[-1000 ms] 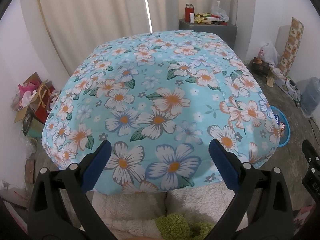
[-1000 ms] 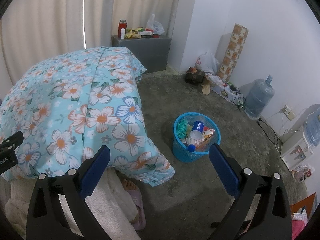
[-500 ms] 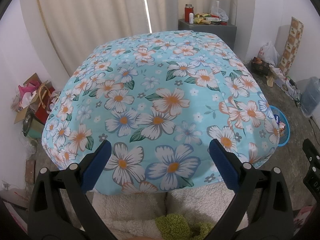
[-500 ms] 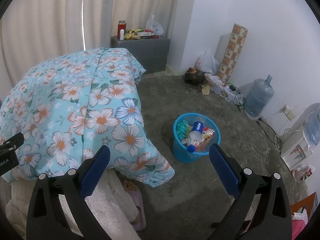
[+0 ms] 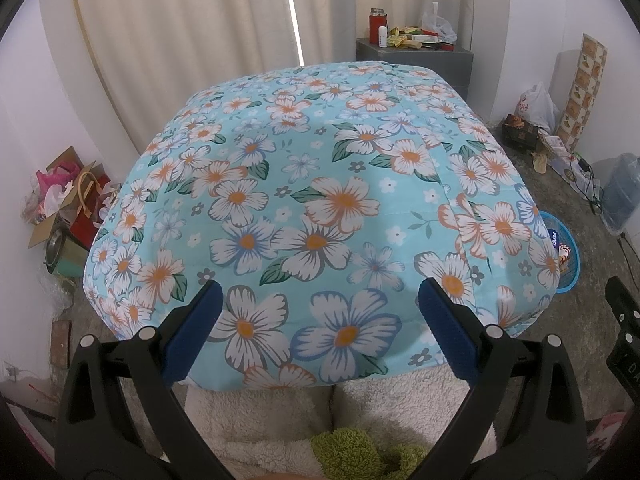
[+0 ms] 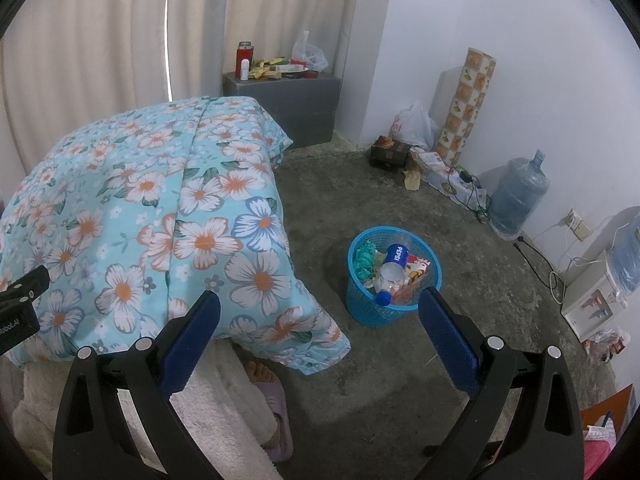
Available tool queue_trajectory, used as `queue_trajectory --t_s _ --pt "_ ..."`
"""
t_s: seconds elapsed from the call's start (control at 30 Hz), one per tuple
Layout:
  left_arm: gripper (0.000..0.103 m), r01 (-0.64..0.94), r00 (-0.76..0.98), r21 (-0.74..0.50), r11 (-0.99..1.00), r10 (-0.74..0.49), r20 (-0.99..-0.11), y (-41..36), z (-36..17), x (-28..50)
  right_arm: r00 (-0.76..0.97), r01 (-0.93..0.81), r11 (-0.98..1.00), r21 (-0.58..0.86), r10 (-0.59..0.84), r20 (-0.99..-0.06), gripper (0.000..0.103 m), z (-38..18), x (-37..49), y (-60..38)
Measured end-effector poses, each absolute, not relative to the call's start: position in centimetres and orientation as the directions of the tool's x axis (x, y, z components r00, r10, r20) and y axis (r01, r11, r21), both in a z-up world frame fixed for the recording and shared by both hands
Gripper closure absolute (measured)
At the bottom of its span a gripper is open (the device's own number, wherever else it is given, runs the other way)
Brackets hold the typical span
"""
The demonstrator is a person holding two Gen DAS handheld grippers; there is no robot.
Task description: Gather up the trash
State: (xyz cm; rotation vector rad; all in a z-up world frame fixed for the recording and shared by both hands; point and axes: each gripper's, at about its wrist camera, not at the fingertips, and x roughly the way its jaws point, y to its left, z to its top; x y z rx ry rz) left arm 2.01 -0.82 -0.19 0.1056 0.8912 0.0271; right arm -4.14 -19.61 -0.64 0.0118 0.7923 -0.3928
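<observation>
Concrete floor [image 6: 400, 208] holds blue trash basket [image 6: 362, 312] beside floral quilt [image 5: 320, 208]; left gripper [image 5: 320, 312] and right gripper [image 6: 320, 312] gape empty.

- A bedroom in a home: a bed [image 5: 320, 200] under a flowered cover.
- Behind the bed, cream curtains [image 5: 192, 40] and a grey cabinet [image 6: 296, 100] with toiletries.
- Right of the bed, a water jug [image 6: 518, 196] on the bare concrete floor [image 6: 400, 360].

Full blue trash basket [image 6: 394, 280], upright on floor
</observation>
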Motion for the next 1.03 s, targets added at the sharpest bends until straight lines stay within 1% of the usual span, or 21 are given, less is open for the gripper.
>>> queue_trajectory --t_s 1.03 --pt "0.009 0.02 0.626 0.103 0.995 0.068 -0.777 -0.7 -0.26 2.01 0.633 0.353 0.926 -0.133 -0.341 -0.695 0.007 -0.71 -4.12 -19.36"
